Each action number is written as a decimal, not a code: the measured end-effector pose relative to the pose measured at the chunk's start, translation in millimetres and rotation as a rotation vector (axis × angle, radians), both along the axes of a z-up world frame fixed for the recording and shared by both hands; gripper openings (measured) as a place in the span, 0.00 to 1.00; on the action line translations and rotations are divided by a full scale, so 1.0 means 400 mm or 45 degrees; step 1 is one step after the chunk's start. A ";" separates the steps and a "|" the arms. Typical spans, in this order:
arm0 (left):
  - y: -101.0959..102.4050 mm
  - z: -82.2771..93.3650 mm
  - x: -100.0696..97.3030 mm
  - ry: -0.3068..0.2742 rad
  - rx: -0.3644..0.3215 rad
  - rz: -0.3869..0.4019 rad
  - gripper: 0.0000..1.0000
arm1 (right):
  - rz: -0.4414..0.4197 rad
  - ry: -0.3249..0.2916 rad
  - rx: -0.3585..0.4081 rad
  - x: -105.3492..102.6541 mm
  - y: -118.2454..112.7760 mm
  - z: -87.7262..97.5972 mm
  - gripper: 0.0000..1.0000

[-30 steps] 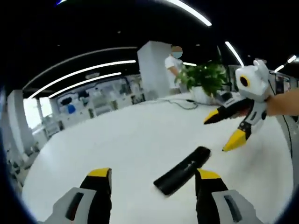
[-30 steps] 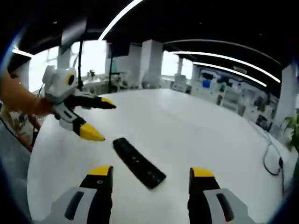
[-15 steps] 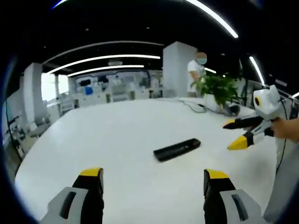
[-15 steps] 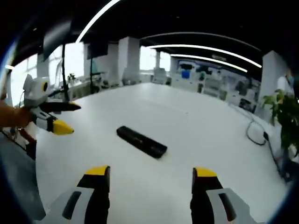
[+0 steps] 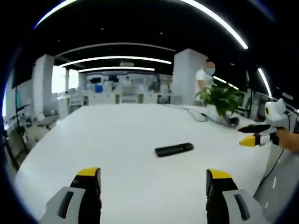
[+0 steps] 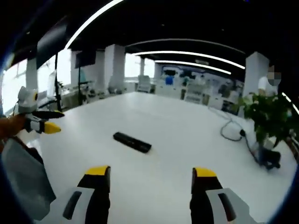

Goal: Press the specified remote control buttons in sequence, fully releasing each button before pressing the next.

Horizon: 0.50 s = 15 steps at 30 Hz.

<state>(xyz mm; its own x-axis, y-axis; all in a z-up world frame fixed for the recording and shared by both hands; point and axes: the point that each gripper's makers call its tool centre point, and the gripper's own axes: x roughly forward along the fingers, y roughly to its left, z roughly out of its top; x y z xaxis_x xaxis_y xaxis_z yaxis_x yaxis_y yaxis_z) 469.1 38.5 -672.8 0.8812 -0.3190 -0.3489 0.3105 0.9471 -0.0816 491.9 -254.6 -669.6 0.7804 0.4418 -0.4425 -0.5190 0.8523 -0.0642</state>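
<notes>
Buttons on the remote point(image 5: 174, 149) seem too blurred to discern.

Both views look from low over the near edge of the white surface point(image 5: 117, 140), well back from the remote point(image 5: 174, 149) lying mid-surface. The left gripper view faces across it with the right claw point(image 5: 250, 134) at its right edge; the right gripper view faces the same remote point(image 6: 132, 142) from the other side, the left claw point(image 6: 46, 120) at its left, and both share the potted plant point(image 5: 219, 99)

Both the left hand-held gripper point(image 5: 152, 184) and right hand-held gripper point(image 6: 149, 179) hover, jaws spread wide.
</notes>
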 end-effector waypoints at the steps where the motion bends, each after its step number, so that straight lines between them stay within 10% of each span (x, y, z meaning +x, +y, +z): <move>1: -0.003 0.002 -0.005 0.001 -0.005 0.002 0.96 | -0.002 -0.006 0.002 -0.009 -0.002 0.006 0.68; 15: -0.092 0.075 -0.110 -0.042 -0.119 -0.060 0.92 | 0.002 -0.033 0.077 -0.145 -0.034 0.040 0.64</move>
